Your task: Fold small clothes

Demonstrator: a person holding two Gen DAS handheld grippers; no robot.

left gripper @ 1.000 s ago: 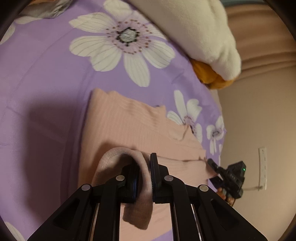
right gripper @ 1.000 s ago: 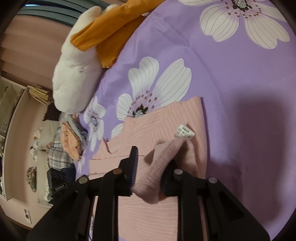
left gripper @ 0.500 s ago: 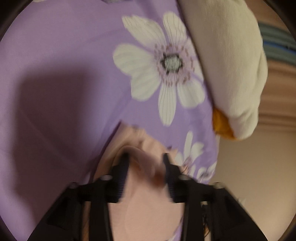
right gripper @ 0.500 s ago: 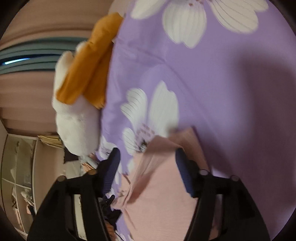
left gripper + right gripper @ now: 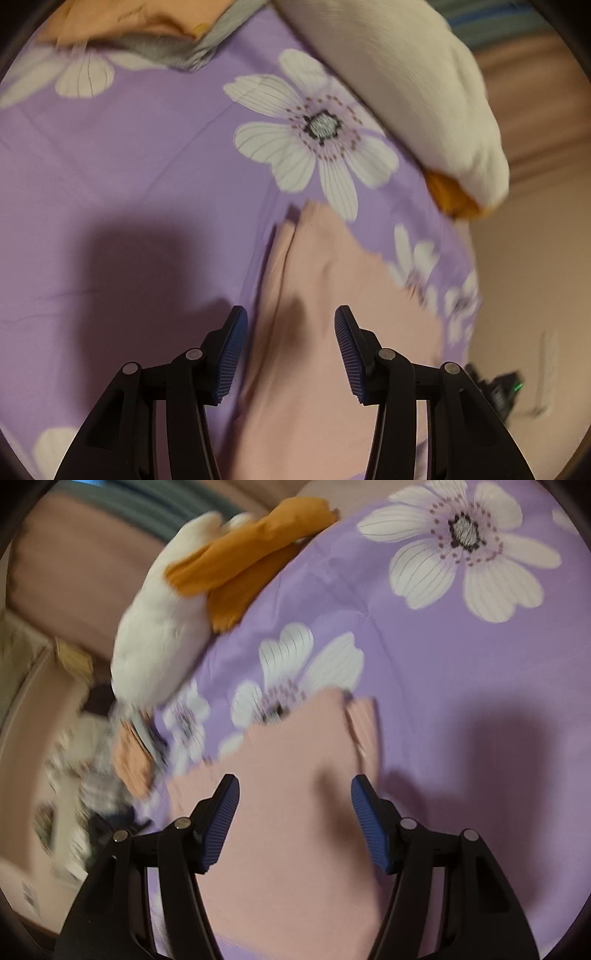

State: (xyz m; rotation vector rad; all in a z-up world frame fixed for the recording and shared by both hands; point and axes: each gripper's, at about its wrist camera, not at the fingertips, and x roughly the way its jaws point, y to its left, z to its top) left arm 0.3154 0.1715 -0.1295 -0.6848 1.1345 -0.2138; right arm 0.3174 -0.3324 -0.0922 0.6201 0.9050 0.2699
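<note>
Your left gripper (image 5: 290,347) is opening, nothing pinched; your right gripper (image 5: 295,821) stands spread above the pink garment (image 5: 295,794) at lower centre.

Each tool, left tool (image 5: 290,352) and right tool (image 5: 295,823), has black angular linkage arms, round silver pivot screws, and ribbed blue pads (image 5: 232,354).
</note>
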